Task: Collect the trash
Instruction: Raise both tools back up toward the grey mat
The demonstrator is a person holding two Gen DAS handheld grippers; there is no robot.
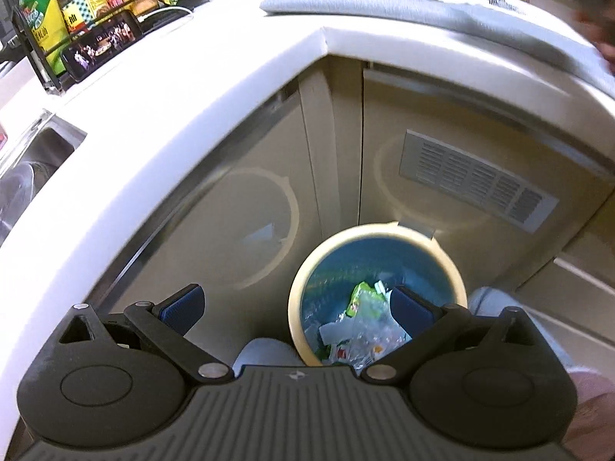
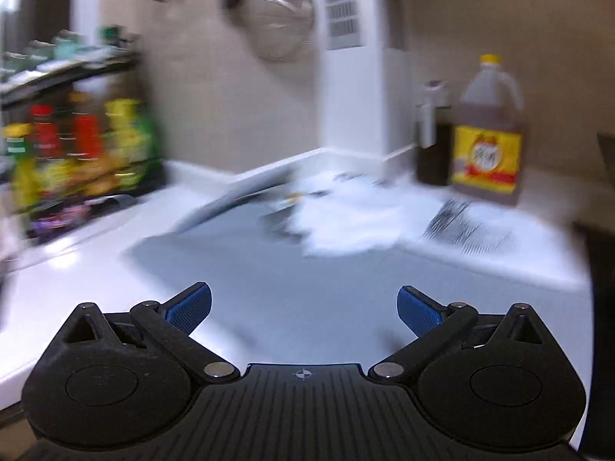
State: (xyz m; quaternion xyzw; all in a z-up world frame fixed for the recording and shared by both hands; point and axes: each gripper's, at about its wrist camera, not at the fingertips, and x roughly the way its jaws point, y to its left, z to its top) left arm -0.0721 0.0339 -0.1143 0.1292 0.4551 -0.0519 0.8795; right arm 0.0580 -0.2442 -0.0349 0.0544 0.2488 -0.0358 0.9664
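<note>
Left wrist view: the left gripper point(image 1: 295, 307) hangs with fingers wide and empty above the trash bin point(image 1: 296, 288), wrappers point(image 1: 363, 319) inside. Right wrist view, blurred: the right gripper point(image 2: 303, 307), fingers wide, empty, faces crumpled white trash point(image 2: 346, 219) at 12 o'clock on the tabletop point(image 2: 77, 269).

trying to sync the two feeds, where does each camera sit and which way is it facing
Left wrist: on the left hand-held gripper, tilted down past the counter edge into the bin of wrappers; open jaws and the person's legs show.
Right wrist: on the right hand-held gripper, facing across the grey mat at crumpled white trash and an oil jug; only its open jaws show.
Shared: the mat, the counter and the bottle rack.
</note>
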